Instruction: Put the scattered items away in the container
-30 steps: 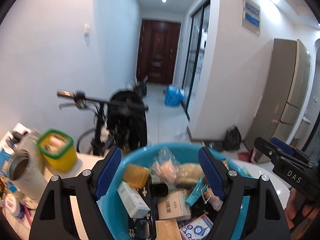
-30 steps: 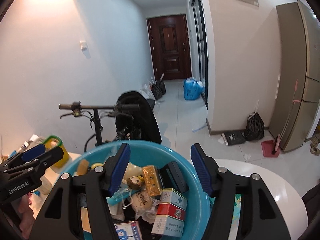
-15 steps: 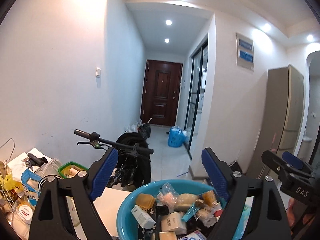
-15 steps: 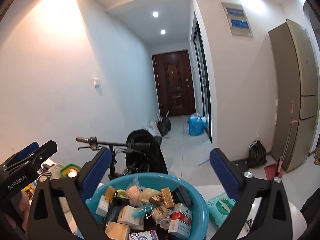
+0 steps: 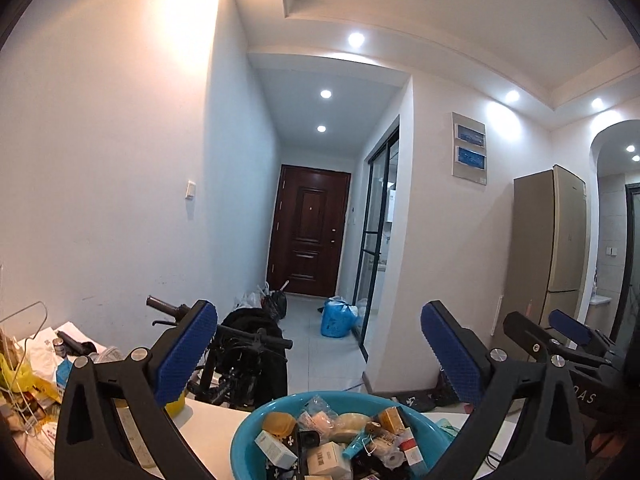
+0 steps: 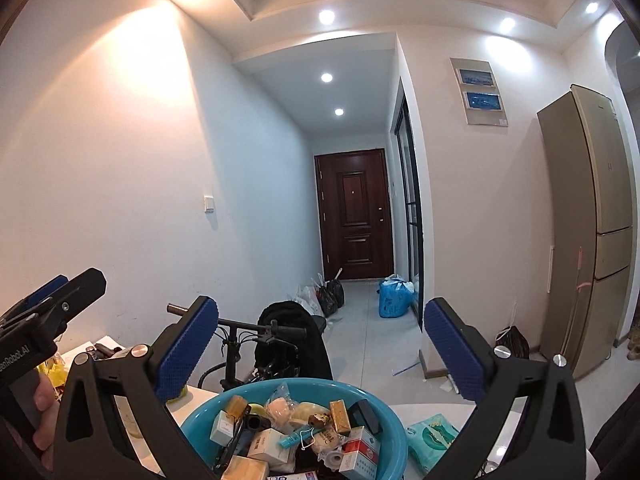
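Observation:
A turquoise basin (image 5: 246,438) (image 6: 198,420) stands on the white table (image 5: 208,426), heaped with small boxes, tubes and wrapped items. My left gripper (image 5: 318,318) is level above and behind the basin. Its jaws are opening, and nothing is between the blue pads (image 5: 186,354). My right gripper (image 6: 322,312) hangs beside it, likewise above the basin and open, also with nothing between its pads (image 6: 454,354). Each gripper shows in the other's view: the right gripper (image 5: 560,332) at the far right, the left gripper (image 6: 60,296) at the far left in a hand.
A green tissue pack (image 6: 432,436) lies on the table right of the basin. Clutter of papers, bags and a yellow tub (image 5: 176,404) fills the table's left end. A bicycle (image 6: 248,332) with a black jacket stands behind the table. A fridge (image 6: 588,220) is at the right.
Both grippers have risen and tilted up from over the basin, which has dropped to the bottom of both views. Both pairs of jaws have spread wider.

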Tool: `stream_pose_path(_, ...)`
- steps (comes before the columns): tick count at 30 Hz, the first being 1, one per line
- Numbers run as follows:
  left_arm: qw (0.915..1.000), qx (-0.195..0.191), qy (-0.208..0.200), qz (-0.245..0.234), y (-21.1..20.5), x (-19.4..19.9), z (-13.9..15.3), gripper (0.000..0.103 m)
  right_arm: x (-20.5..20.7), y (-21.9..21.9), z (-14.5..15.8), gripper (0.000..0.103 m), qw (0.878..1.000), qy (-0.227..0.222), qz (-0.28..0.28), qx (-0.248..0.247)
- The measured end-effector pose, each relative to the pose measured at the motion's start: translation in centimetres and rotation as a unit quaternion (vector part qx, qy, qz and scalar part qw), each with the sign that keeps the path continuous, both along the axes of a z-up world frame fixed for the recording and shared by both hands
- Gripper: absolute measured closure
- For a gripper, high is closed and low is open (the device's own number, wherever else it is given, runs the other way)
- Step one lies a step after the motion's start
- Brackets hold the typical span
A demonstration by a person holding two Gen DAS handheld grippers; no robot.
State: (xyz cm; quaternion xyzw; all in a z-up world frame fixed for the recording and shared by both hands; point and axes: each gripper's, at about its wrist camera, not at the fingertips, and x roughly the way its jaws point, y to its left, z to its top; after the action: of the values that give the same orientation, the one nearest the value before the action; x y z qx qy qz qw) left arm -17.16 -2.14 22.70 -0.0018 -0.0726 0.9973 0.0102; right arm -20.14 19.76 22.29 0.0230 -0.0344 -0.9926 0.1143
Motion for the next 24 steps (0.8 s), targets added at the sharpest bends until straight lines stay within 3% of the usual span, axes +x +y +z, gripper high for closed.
stream_pose_path(4, 0.9998, -0.002, 0.009, 0.015, 0.3, 0.3, 0.0, 0.0, 0.3, 0.4, 0.1, 0.0, 1.0, 0.001, 0.003, -0.006)
stream_pose_path(10, 0.9981, -0.049, 0.026, 0.028, 1.6, 1.2, 0.3, 0.0, 0.9, 0.9, 0.4, 0.0, 1.0, 0.005, 0.01, -0.012)
stream_pose_path(19, 0.9985, -0.048, 0.015, 0.024, 1.6, 1.7, 0.4, 0.0, -0.4, 1.0, -0.2, 0.0, 0.998, -0.038, 0.047, -0.03)
stream_pose_path(24, 0.9981, -0.048, 0.006, 0.038, 1.3, 1.6, 0.5, 0.0, -1.5, 0.3, -1.0, 0.0, 0.998, -0.047, 0.025, -0.024)
